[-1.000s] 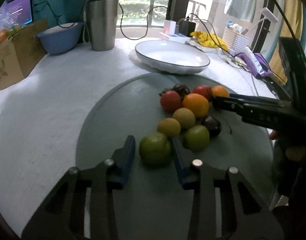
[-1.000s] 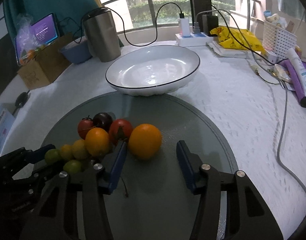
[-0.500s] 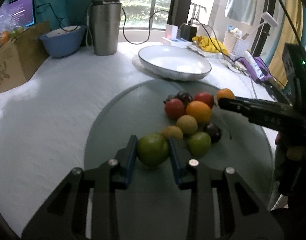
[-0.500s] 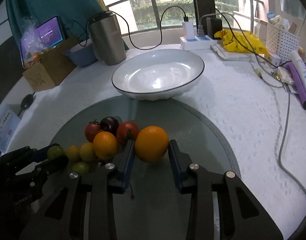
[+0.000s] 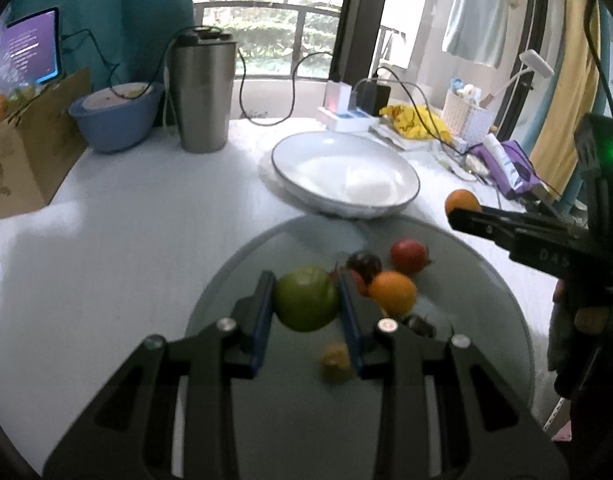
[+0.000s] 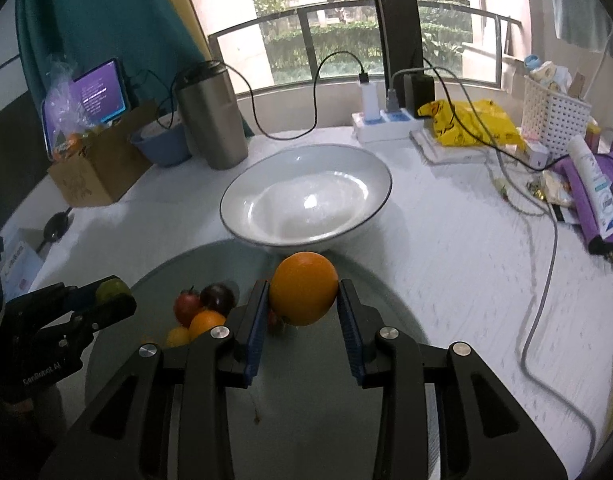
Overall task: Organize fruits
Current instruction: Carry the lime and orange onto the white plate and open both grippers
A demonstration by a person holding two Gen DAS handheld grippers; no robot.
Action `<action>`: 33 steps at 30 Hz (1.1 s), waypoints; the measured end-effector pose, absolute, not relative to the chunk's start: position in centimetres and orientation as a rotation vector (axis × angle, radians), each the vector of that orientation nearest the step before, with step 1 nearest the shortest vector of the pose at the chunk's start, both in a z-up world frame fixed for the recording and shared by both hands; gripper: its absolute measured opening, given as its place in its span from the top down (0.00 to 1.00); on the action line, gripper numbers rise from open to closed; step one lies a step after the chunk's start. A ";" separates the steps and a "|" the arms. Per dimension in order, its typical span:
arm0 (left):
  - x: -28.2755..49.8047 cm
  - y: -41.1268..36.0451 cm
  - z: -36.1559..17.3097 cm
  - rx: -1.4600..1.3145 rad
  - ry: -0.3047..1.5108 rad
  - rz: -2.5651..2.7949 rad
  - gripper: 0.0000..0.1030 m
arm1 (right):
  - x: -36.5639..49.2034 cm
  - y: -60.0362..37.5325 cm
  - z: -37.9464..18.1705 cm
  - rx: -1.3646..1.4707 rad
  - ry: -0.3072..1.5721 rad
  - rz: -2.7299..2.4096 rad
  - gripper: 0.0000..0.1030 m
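Note:
My left gripper [image 5: 305,300] is shut on a green tomato [image 5: 305,298], lifted above the round grey board [image 5: 234,312]. My right gripper [image 6: 303,294] is shut on an orange [image 6: 303,288], also raised; in the left wrist view it enters from the right with that orange [image 5: 461,201] at its tip. On the board lie a red tomato [image 5: 408,255], a dark tomato [image 5: 363,263], a small orange fruit [image 5: 392,293] and a yellow fruit [image 5: 336,361]. A white bowl [image 6: 306,196] stands empty just beyond the board.
Behind the bowl stand a steel tumbler [image 6: 212,120], a blue bowl [image 6: 162,144] and a cardboard box [image 6: 94,168]. A power strip [image 6: 386,120] with cables, a yellow bag [image 6: 470,120], a white basket [image 6: 554,118] and a tube on purple cloth [image 6: 594,188] crowd the right.
Both grippers closed on their fruits, the left on the green tomato and the right on the orange, then lifted them off the board toward the bowl.

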State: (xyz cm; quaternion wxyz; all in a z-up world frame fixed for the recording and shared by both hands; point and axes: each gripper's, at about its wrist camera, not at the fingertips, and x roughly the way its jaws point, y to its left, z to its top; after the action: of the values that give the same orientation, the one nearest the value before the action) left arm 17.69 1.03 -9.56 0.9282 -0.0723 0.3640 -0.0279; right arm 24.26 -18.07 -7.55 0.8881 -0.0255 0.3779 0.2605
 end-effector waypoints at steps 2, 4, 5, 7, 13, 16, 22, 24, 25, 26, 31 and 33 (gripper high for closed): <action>18.4 1.1 -9.2 -0.149 0.736 -0.066 0.68 | 24.8 -18.1 -7.2 -0.054 0.775 0.539 0.64; 19.2 1.1 -8.9 -0.154 0.731 -0.077 0.68 | 25.4 -18.1 -7.0 -0.054 0.766 0.536 0.64; 19.6 1.2 -8.7 -0.153 0.724 -0.080 0.68 | 25.8 -18.1 -6.9 -0.054 0.762 0.536 0.64; 20.5 1.2 -8.4 -0.155 0.718 -0.093 0.68 | 26.5 -18.1 -6.7 -0.055 0.753 0.533 0.64; 23.7 1.3 -8.2 -0.161 0.716 -0.138 0.68 | 28.2 -17.8 -6.6 -0.064 0.740 0.532 0.64; 25.4 1.2 -8.4 -0.161 0.719 -0.161 0.68 | 29.2 -17.2 -6.8 -0.073 0.742 0.537 0.64; 29.5 1.6 -8.8 -0.175 0.732 -0.199 0.68 | 31.8 -15.6 -7.6 -0.091 0.764 0.561 0.64; 30.8 1.7 -9.1 -0.178 0.746 -0.206 0.68 | 32.8 -15.0 -7.8 -0.096 0.773 0.567 0.64; 31.6 1.8 -9.4 -0.182 0.757 -0.209 0.68 | 33.4 -14.7 -7.9 -0.097 0.779 0.570 0.64; 32.2 1.9 -9.6 -0.188 0.765 -0.213 0.68 | 33.9 -14.4 -8.0 -0.098 0.784 0.569 0.64; 34.7 2.5 -10.9 -0.211 0.812 -0.222 0.68 | 36.5 -13.3 -9.1 -0.094 0.825 0.563 0.64; 35.4 2.7 -11.1 -0.215 0.821 -0.223 0.68 | 37.4 -12.7 -9.2 -0.099 0.833 0.564 0.64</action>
State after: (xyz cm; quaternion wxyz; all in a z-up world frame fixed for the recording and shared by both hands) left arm 35.42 2.71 -11.13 0.9054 -0.1039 0.3973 -0.1082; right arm 37.37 -12.75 -9.21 0.8750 -0.0473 0.3990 0.2701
